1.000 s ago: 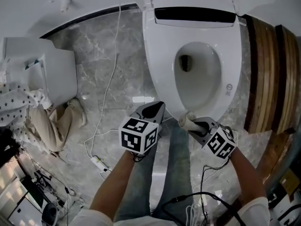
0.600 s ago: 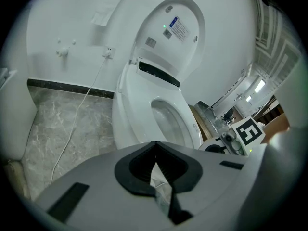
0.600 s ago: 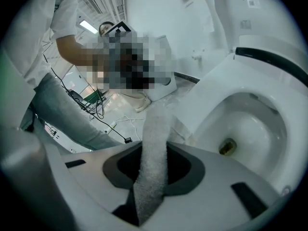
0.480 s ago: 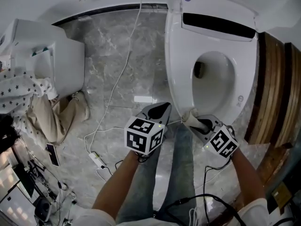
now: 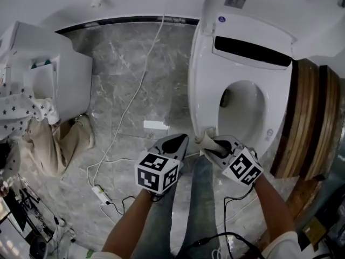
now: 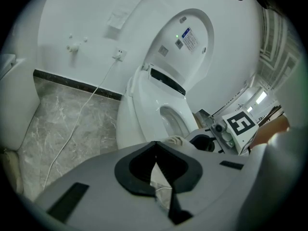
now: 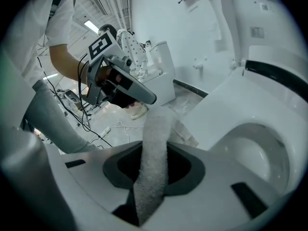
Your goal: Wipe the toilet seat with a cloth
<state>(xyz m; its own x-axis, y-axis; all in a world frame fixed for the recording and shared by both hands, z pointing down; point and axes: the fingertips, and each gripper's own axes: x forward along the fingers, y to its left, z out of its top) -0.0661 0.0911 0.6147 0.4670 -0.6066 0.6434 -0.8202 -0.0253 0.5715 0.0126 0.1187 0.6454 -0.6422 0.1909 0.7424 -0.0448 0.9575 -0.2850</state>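
The white toilet seat [image 5: 205, 90] rings the bowl at the upper right, with its lid [image 5: 253, 4] raised. My right gripper [image 5: 214, 143] is shut on a pale, fuzzy cloth [image 5: 207, 140], at the seat's front-left edge. In the right gripper view the cloth [image 7: 155, 143] sticks out past the jaws, with the seat [image 7: 226, 109] to its right. My left gripper [image 5: 179, 141] hangs over the floor just left of the toilet, shut and empty. Its closed jaws [image 6: 155, 147] show in the left gripper view below the seat [image 6: 144, 105].
A white cabinet [image 5: 54, 74] stands at the left with star-print fabric [image 5: 21, 112] and beige clothing [image 5: 48, 144] beside it. A white cable [image 5: 135, 101] and a power strip [image 5: 99, 194] lie on the marble floor. Wooden slats [image 5: 307, 117] flank the toilet's right side.
The right gripper has carried the cloth leftward along the seat's front edge, from near the middle to the front-left corner. The left gripper has drifted along beside it, still shut.
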